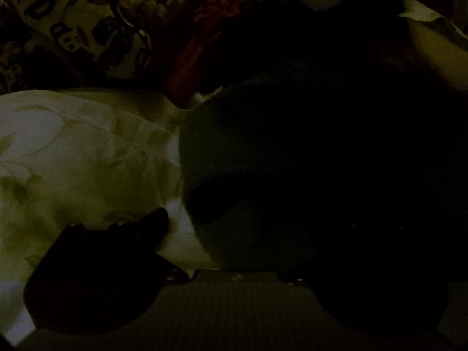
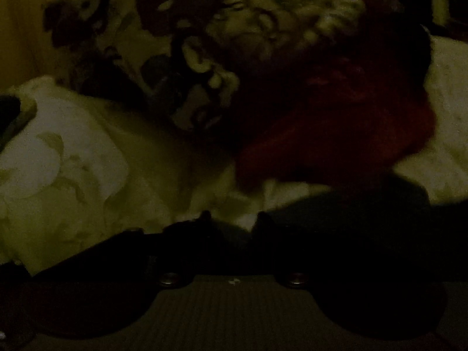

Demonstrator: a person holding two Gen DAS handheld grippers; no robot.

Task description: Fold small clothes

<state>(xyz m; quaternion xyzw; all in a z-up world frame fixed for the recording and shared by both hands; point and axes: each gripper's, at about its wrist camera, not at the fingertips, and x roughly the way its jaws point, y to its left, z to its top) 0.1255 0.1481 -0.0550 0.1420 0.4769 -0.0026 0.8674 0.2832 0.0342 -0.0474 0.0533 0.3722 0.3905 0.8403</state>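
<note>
Left wrist view. The scene is very dark. We see the left gripper (image 1: 222, 234) low in the frame. Its left finger (image 1: 146, 228) shows as a black shape over a pale sheet (image 1: 73, 152) with a faint leaf pattern. The right finger is lost in a large dark garment (image 1: 307, 152) that fills the middle and right of the frame. We cannot tell whether this gripper is spread or pinching the cloth. Behind the dark garment lies a red garment (image 1: 204, 38), touching its upper left edge. Further back and to the left we see a printed cloth (image 1: 87, 20), light with dark cartoon faces. It lies beside the red garment.

Right wrist view. The right gripper (image 2: 231, 225) sits at the lower centre. Its two fingertips (image 2: 204, 219) stand close together with a narrow gap between them, and pale sheet (image 2: 73, 158) shows through the gap. We cannot tell whether anything is caught between them. A dark garment (image 2: 365, 204) covers the right finger and spreads to the right edge. Just above it the red garment (image 2: 336, 122) lies crumpled on the sheet, ahead and right of the fingertips. The printed cloth (image 2: 181, 58) lies behind it to the left, touching it. The view is blurred.
</note>
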